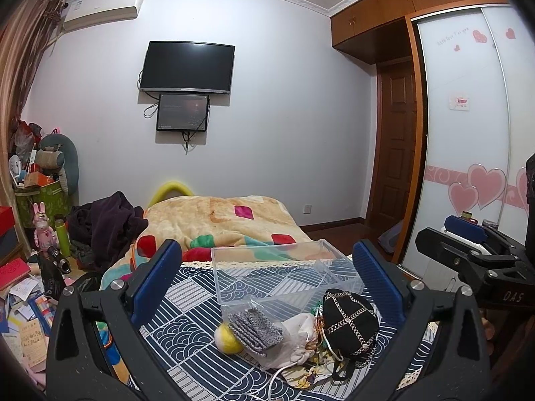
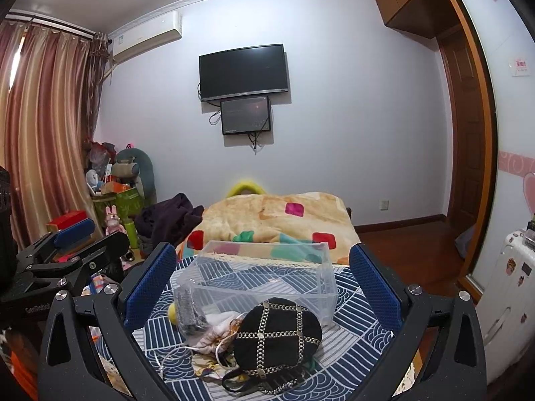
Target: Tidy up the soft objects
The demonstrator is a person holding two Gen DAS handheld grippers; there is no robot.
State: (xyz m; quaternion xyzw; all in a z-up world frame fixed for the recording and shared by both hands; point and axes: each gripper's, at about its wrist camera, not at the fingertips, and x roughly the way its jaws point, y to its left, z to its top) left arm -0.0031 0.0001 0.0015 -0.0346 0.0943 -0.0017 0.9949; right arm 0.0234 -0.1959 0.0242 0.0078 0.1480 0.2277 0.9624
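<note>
A pile of soft things lies on the blue patterned cloth (image 1: 187, 317): a black cap with gold chain trim (image 1: 349, 322), grey knit socks (image 1: 255, 329), a yellow-white fuzzy ball (image 1: 224, 336) and a white drawstring pouch (image 1: 296, 341). Behind them stands a clear plastic box (image 1: 284, 270), empty. My left gripper (image 1: 265, 279) is open and empty above the pile. In the right wrist view the cap (image 2: 276, 334), socks (image 2: 189, 312) and box (image 2: 264, 275) show again. My right gripper (image 2: 264, 280) is open and empty above them.
A bed with a beige blanket (image 1: 217, 220) lies behind the box. Dark clothes (image 1: 103, 227) sit at its left. Clutter, books and a green bin (image 1: 43, 200) fill the left floor. A white suitcase (image 2: 511, 287) and wardrobe stand at the right.
</note>
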